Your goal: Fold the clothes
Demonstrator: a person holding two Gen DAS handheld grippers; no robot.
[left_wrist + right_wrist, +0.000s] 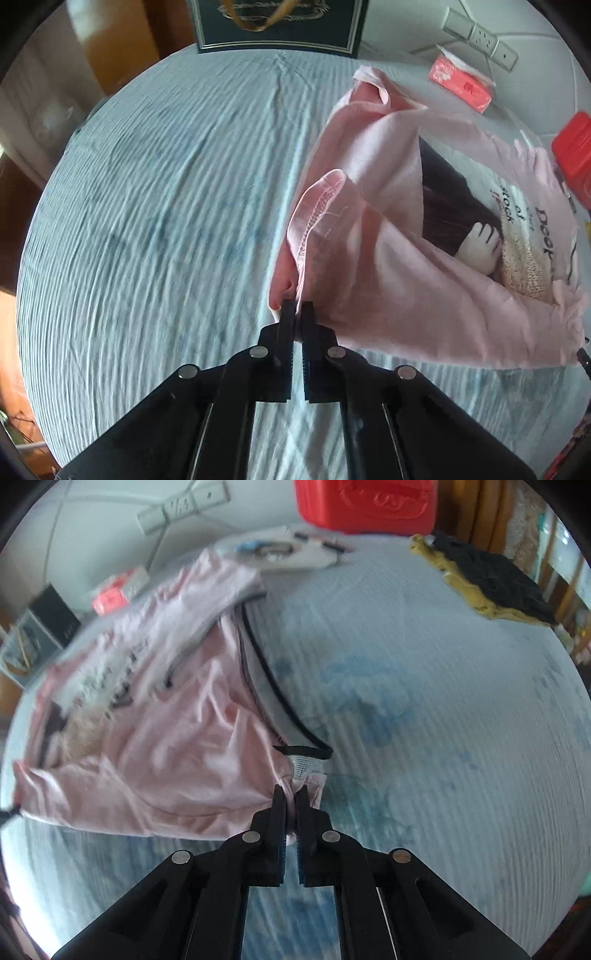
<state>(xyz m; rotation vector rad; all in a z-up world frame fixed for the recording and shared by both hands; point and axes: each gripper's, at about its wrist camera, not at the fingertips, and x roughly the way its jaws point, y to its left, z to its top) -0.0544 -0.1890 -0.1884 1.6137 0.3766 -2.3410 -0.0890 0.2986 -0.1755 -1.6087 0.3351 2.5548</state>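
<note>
A pink T-shirt (388, 266) with a printed picture and dark lettering hangs crumpled above the light blue bed sheet (155, 206). My left gripper (297, 308) is shut on a hemmed edge of the shirt at its lower left. In the right wrist view the same pink shirt (155, 746) lies to the left, its black-trimmed neckline (273, 701) facing right. My right gripper (291, 794) is shut on the shirt just below the neckline's white label.
A dark framed box (277, 26) stands at the far edge. A red packet (461, 83), a red container (365, 502) and a white power strip (480, 37) lie at the back. Folded yellow and black clothes (487, 579) sit at the bed's far right.
</note>
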